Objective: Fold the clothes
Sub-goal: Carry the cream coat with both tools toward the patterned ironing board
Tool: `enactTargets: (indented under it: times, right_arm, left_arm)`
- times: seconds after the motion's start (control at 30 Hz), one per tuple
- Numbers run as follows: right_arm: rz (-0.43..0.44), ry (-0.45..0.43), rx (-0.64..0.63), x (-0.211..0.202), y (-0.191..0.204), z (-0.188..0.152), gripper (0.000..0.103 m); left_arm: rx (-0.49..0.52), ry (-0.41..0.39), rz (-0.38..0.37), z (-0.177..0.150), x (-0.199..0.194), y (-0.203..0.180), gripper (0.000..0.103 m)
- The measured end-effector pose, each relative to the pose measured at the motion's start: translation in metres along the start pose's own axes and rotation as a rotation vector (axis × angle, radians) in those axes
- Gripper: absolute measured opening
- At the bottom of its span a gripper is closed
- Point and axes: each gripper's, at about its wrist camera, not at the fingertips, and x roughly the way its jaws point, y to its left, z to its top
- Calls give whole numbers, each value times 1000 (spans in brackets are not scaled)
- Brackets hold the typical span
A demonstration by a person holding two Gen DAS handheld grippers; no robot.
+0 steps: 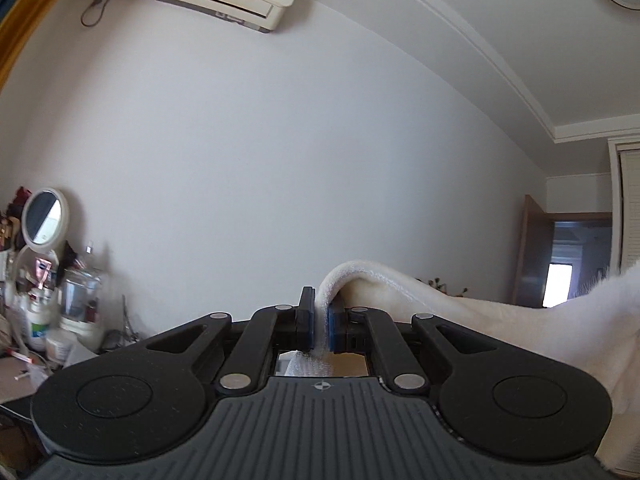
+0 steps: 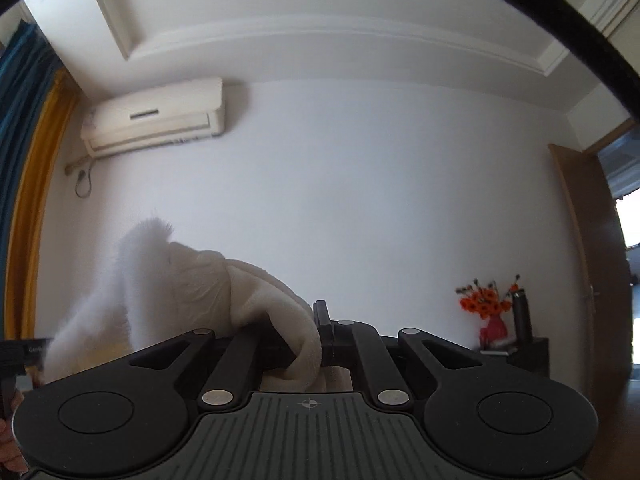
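Fingers (image 1: 308, 320) pinch garment (image 1: 460, 304); flowers (image 2: 486, 300) right-view only.

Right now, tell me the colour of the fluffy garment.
Cream-white fluffy fleece garment, plain; clearest in the right wrist view.

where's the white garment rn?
The white garment is held up off any surface: pinched in the left gripper and in the right gripper, strung between them.

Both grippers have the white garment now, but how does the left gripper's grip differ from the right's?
The left gripper pinches a thin edge of the fluffy white garment between blue pads, both visible. The right gripper holds a thick rolled bunch that hides its left finger. From the left gripper the cloth arches away to the right; from the right gripper it piles up to the left. Both are shut on the same garment, lifted and facing the wall.
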Motion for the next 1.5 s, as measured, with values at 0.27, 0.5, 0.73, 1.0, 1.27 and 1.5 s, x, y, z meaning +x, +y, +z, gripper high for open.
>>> enactTargets:
  times: [0.27,0.5,0.73,1.0,1.27,1.5]
  right_arm:
    - [-110,18,55,-10,-82,3,6]
    - [-151,44,91,43,-125,-5,6]
    - [-110,-31,130,162,-133,5,6]
    - [-19,-84,99,313,-135,26,6]
    - [74,-19,128,465,-158,33,6]
    - [152,137,115,633,-183,-17,6]
  left_arm:
    - [2,53,-151,-33,49,-47,6]
    - [46,53,-207,-44,100,-44,6]
    - [108,-116,-268,-23,166,-29,6]
    - [-3,-235,-307,3,264,11,6]
    - [-20,-232,-167,10,352,3,7]
    - [5,-143,40,-11,445,-5,7]
